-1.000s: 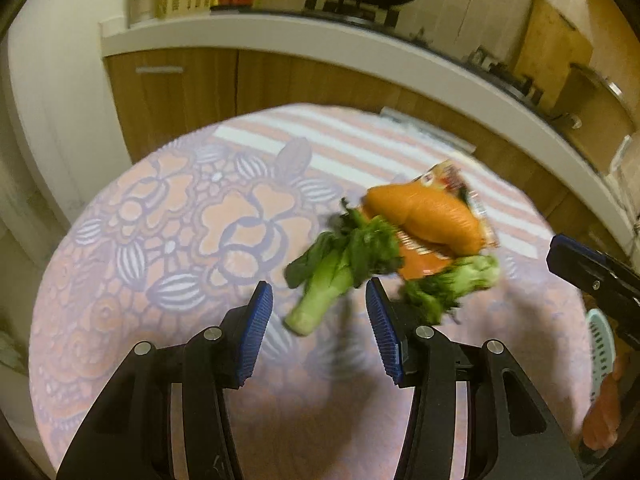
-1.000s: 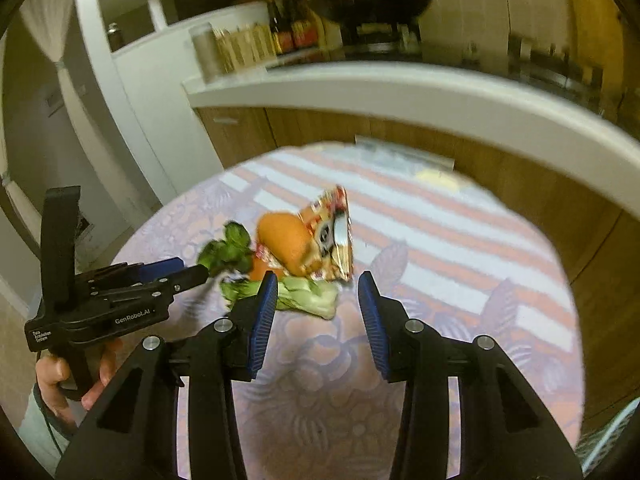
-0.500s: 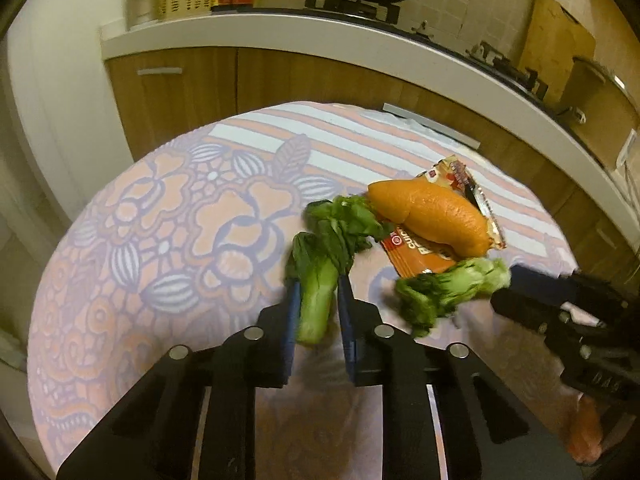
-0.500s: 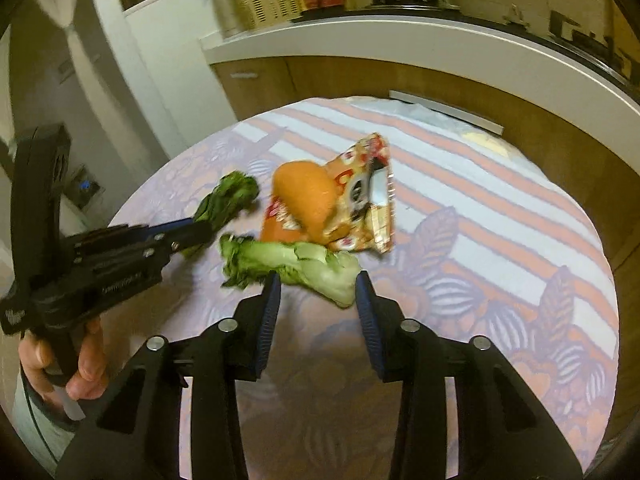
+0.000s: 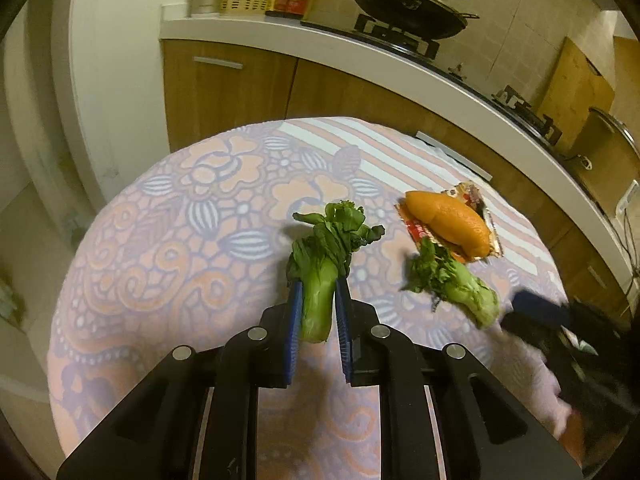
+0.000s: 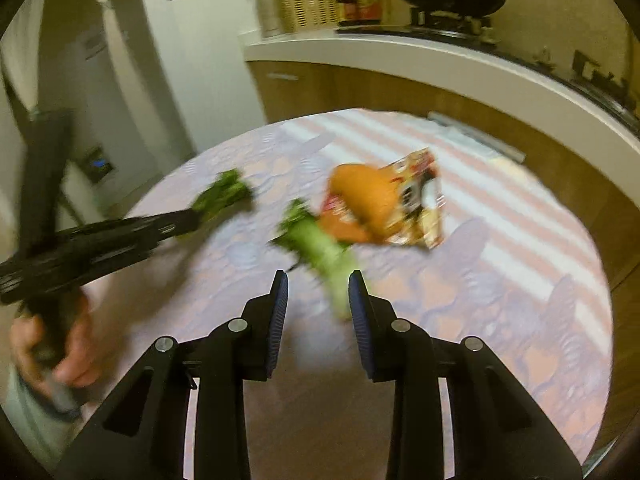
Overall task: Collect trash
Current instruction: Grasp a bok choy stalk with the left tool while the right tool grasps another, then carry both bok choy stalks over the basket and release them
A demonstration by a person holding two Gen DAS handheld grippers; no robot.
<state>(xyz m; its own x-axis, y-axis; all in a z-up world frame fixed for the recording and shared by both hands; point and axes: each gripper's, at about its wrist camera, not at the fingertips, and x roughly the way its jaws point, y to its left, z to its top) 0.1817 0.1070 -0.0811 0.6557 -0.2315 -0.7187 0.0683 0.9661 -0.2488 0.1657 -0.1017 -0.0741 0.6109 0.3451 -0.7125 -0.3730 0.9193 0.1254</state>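
Clamped between the blue pads of the left gripper (image 5: 316, 312) is the pale stalk of a bok choy (image 5: 324, 268), gripped near its cut base with the dark leaves fanning out beyond the fingertips, toward the orange peel (image 5: 448, 220). Its jaws have just been closing and now stand narrow, pressed on the stalk from both sides. The right gripper (image 6: 318, 292) has jaws partly apart, and they too have just been closing; a second bok choy (image 6: 320, 248) lies with its white stem end between the fingertips, close against the right pad, but the blur hides whether the pads press on it. That vegetable's leaves point toward the orange peel and reach just beside it. The peel rests on top of a flattened snack wrapper (image 6: 420, 208), and the held bok choy sits to the left of the peel, apart from it. All of this lies on a table (image 5: 160, 240) covered in a floral and striped cloth. Beyond the peel runs a white kitchen counter (image 5: 360, 52) bearing a black wok (image 5: 404, 16).
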